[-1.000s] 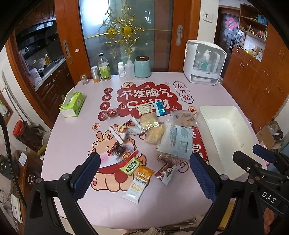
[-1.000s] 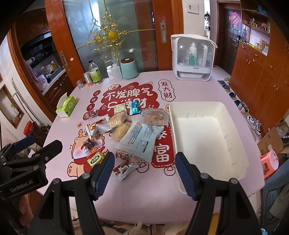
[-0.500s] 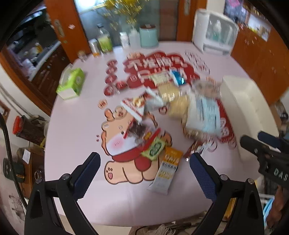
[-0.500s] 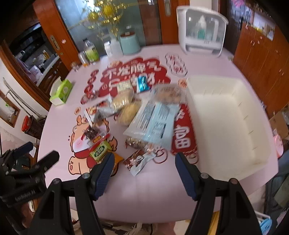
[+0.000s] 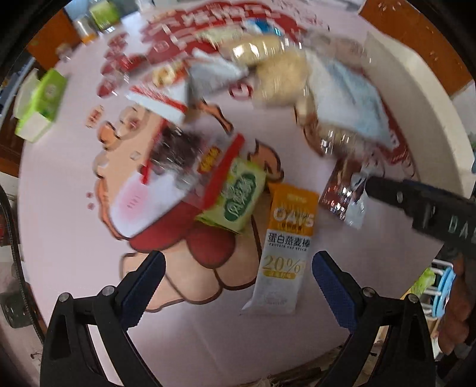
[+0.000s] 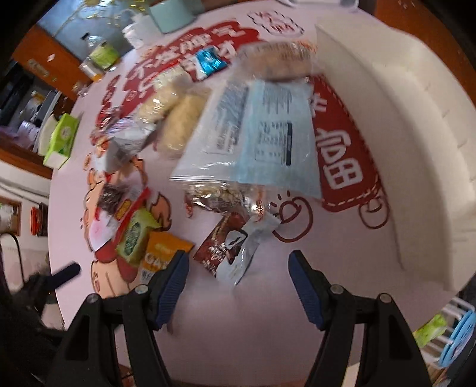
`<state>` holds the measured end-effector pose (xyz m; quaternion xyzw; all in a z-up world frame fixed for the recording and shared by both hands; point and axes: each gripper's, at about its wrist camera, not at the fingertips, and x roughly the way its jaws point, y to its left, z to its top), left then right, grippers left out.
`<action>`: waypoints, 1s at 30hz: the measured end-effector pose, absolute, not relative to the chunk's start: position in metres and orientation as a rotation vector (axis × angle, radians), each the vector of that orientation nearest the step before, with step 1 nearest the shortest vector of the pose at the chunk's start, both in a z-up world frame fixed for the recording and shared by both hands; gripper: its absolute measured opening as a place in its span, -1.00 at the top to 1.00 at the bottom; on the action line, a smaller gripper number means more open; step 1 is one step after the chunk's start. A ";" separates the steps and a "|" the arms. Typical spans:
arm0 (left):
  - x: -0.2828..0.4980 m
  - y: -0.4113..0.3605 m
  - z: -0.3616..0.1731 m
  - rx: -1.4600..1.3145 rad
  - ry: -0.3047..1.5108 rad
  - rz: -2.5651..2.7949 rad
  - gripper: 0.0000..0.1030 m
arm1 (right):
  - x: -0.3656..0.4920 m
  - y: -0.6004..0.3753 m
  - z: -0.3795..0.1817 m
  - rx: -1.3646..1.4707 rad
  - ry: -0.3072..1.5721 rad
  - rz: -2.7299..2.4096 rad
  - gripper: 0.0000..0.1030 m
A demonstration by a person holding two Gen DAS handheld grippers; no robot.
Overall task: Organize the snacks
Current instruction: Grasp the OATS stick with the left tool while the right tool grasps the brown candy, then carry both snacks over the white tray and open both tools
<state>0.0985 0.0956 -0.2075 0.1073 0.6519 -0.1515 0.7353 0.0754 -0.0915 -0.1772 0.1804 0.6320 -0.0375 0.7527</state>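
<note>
Several snack packets lie on the pink table. In the left wrist view my left gripper (image 5: 238, 279) hangs open just above the near end of an orange and white oat bar (image 5: 285, 250), with a green packet (image 5: 238, 199) beyond it. In the right wrist view my right gripper (image 6: 238, 277) is open over a brown and silver packet (image 6: 232, 247). Behind it lie a large blue and clear bag (image 6: 255, 131), pale rice cakes (image 6: 175, 110) and a small blue packet (image 6: 208, 61). The empty white bin (image 6: 401, 143) stands on the right. Nothing is held.
A green tissue box (image 5: 41, 104) sits at the table's left edge. Bottles and a teal canister (image 6: 172, 15) stand at the far edge. The near table edge runs just below both grippers. My right gripper's finger (image 5: 416, 202) reaches in from the right in the left wrist view.
Both grippers have dropped towards the table and tilted downwards, so the snacks fill the views. Jaws stay as wide as before. No snack has moved.
</note>
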 end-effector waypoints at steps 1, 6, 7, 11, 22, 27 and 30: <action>0.097 0.093 -0.214 0.246 1.444 -0.339 -0.91 | 0.077 -0.091 -0.182 0.403 1.384 -0.088 -0.36; 0.091 0.080 -0.231 0.291 1.448 -0.368 -0.91 | 0.090 -0.088 -0.202 0.413 1.392 -0.127 -0.35; 0.090 0.077 -0.234 0.300 1.445 -0.370 -0.91 | 0.092 -0.087 -0.205 0.414 1.393 -0.130 -0.34; 0.089 0.062 -0.247 0.331 1.435 -0.360 -0.91 | 0.097 -0.082 -0.209 0.360 1.393 -0.155 -0.17; 0.080 0.040 -0.260 0.309 1.437 -0.345 0.18 | 0.088 -0.085 -0.206 0.321 1.403 -0.112 0.36; 0.076 0.033 -0.257 0.277 1.453 -0.318 0.25 | 0.073 -0.094 -0.190 0.308 1.389 -0.081 0.40; 0.078 0.036 -0.238 0.260 1.420 -0.301 0.25 | 0.063 -0.102 -0.177 0.308 1.377 -0.061 0.41</action>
